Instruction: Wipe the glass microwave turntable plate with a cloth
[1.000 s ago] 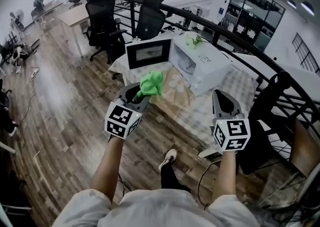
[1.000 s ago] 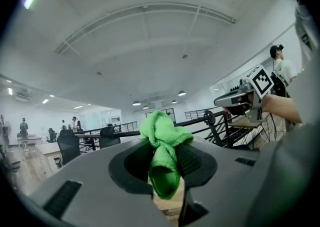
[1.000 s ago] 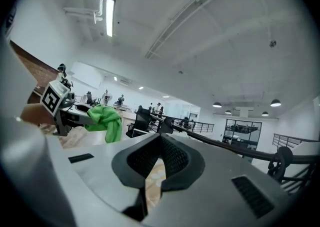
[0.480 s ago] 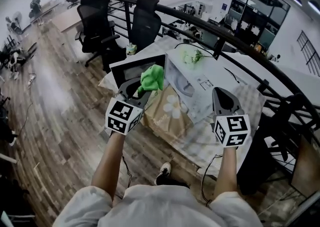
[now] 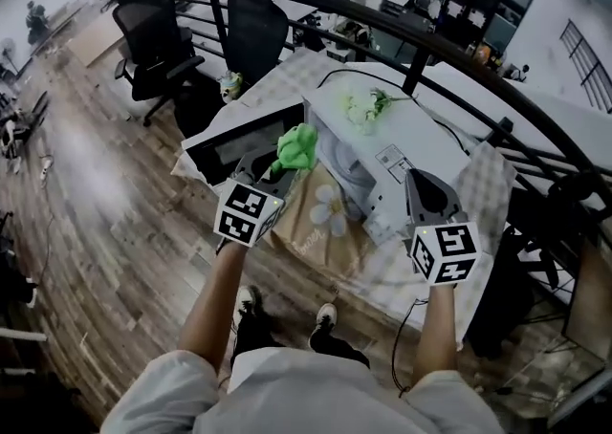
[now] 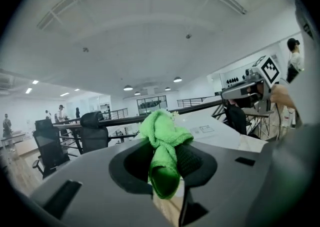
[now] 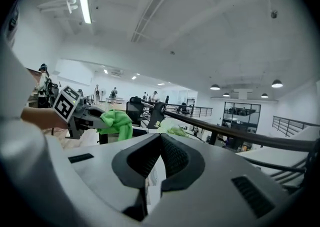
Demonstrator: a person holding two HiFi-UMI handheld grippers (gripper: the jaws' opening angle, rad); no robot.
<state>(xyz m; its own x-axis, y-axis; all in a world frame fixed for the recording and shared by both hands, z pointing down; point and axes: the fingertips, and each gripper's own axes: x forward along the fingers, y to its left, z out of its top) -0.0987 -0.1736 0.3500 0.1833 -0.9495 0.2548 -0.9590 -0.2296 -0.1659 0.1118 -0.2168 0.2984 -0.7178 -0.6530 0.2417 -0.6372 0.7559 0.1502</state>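
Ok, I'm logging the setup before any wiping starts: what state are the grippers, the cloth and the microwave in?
Left gripper: shut on the green cloth.
Green cloth: bunched up, held off the table.
Right gripper: shut, nothing between its jaws.
Microwave door: swung open.
Microwave: upright on the table, flowers on top.

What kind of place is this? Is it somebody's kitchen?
Probably not a kitchen. It looks like a big open office: black swivel chairs stand near a desk, a long metal railing runs across, and the microwave sits on a table.
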